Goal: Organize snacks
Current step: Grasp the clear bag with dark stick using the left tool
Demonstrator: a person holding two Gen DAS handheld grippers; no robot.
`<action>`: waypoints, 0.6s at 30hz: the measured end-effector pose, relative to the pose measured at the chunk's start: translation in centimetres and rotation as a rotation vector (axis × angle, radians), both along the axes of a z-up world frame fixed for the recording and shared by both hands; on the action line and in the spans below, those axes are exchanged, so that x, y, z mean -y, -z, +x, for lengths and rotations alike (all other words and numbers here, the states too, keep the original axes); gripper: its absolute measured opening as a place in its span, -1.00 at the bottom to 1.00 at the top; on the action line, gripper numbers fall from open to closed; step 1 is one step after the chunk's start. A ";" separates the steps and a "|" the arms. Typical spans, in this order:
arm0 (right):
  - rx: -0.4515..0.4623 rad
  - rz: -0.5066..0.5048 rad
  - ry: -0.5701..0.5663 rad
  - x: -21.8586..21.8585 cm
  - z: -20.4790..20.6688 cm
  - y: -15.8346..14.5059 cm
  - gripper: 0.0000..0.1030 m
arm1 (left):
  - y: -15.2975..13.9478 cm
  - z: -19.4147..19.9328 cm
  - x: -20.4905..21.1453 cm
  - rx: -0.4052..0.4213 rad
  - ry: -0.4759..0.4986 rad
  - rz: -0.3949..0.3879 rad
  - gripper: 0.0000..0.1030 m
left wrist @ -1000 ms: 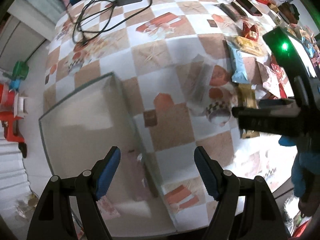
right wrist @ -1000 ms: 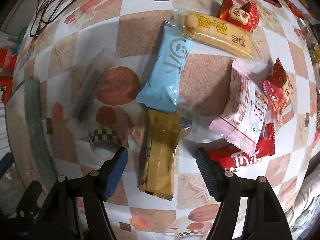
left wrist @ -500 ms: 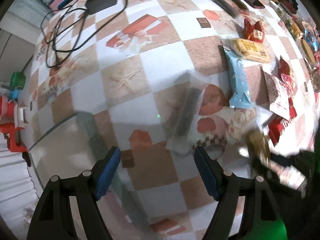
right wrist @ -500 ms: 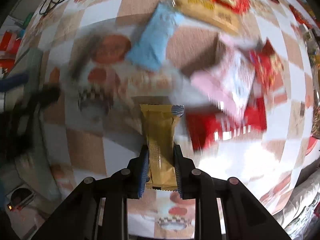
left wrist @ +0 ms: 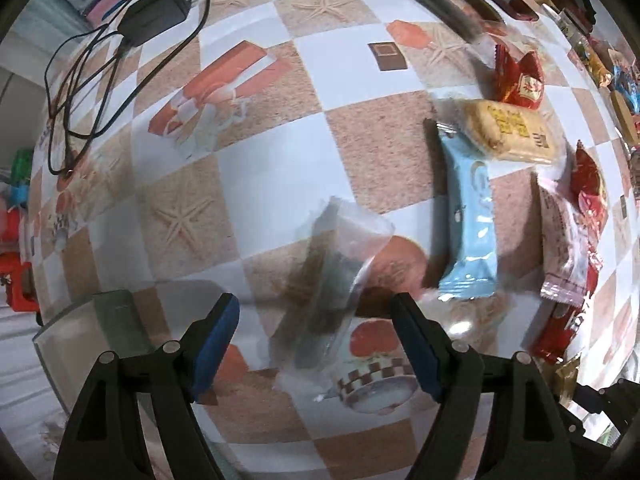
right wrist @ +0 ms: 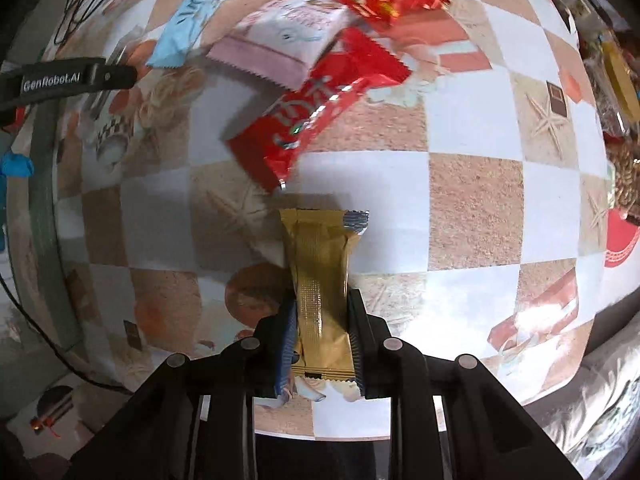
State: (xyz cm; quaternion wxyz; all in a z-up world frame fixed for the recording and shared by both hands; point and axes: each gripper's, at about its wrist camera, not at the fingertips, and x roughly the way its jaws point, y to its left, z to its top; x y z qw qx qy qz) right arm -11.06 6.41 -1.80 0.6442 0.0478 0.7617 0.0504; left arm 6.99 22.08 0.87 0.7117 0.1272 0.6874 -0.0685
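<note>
My right gripper [right wrist: 320, 320] is shut on a gold snack bar [right wrist: 322, 280] and holds it above the checked tablecloth. My left gripper [left wrist: 314, 320] is open, its jaws on either side of a clear wrapper with a dark bar [left wrist: 332, 280] lying on the table. To its right lie a light blue pack [left wrist: 470, 224], a yellow biscuit pack [left wrist: 512, 132], a pink pack [left wrist: 560, 248] and red packs [left wrist: 518, 80]. The right wrist view shows the long red pack [right wrist: 320, 104], the pink pack [right wrist: 288, 40] and the blue pack [right wrist: 188, 28].
A black charger [left wrist: 156, 16] with its cable lies at the far left. A glass-edged box [left wrist: 100, 320] sits at the near left. More snacks crowd the far right edge [left wrist: 600, 64]. The table's front edge [right wrist: 400, 436] is close below my right gripper.
My right gripper closed on the gold bar, lifted it and swung right. My left gripper moved from over the glass box forward to the clear-wrapped bar.
</note>
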 end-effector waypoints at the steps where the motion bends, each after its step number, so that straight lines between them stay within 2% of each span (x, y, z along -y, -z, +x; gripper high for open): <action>1: -0.002 0.002 0.002 0.1 0.3 0.0 -0.49 | 0.0 0.1 -0.1 0.002 -0.006 -0.002 0.61; 2: 0.000 -0.003 0.000 0.7 0.6 0.0 -0.48 | 0.1 0.2 -0.2 0.004 -0.011 -0.006 0.62; 4: 0.004 -0.014 -0.006 2.0 1.6 0.2 -0.07 | -0.1 0.1 0.1 0.007 -0.013 -0.012 0.65; 5: 0.011 -0.018 -0.006 2.5 2.3 -0.1 0.34 | -0.3 -0.2 0.7 0.009 -0.013 -0.015 0.65; 6: 0.025 -0.025 -0.005 2.2 3.1 -0.1 0.36 | -0.3 -0.1 0.5 0.009 -0.014 -0.018 0.66; 10: 0.017 -0.043 -0.004 3.2 4.6 -0.5 0.36 | 0.0 -0.1 -0.1 0.004 -0.021 -0.038 0.66; 11: 0.010 -0.053 -0.001 2.0 4.3 -1.5 0.36 | 0.0 -0.3 -0.2 0.002 -0.025 -0.042 0.66; 14: 0.000 -0.072 0.014 0.2 4.5 -0.3 0.35 | 0.6 -0.1 -0.7 -0.016 -0.039 -0.069 0.54; 16: 0.004 -0.092 0.004 0.0 4.6 -0.4 0.22 | 0.5 -0.3 -0.6 -0.021 -0.040 -0.077 0.42; 18: 0.014 -0.090 0.001 -0.2 4.8 -0.4 -0.15 | 0.2 -0.6 -0.3 -0.016 -0.025 -0.077 0.18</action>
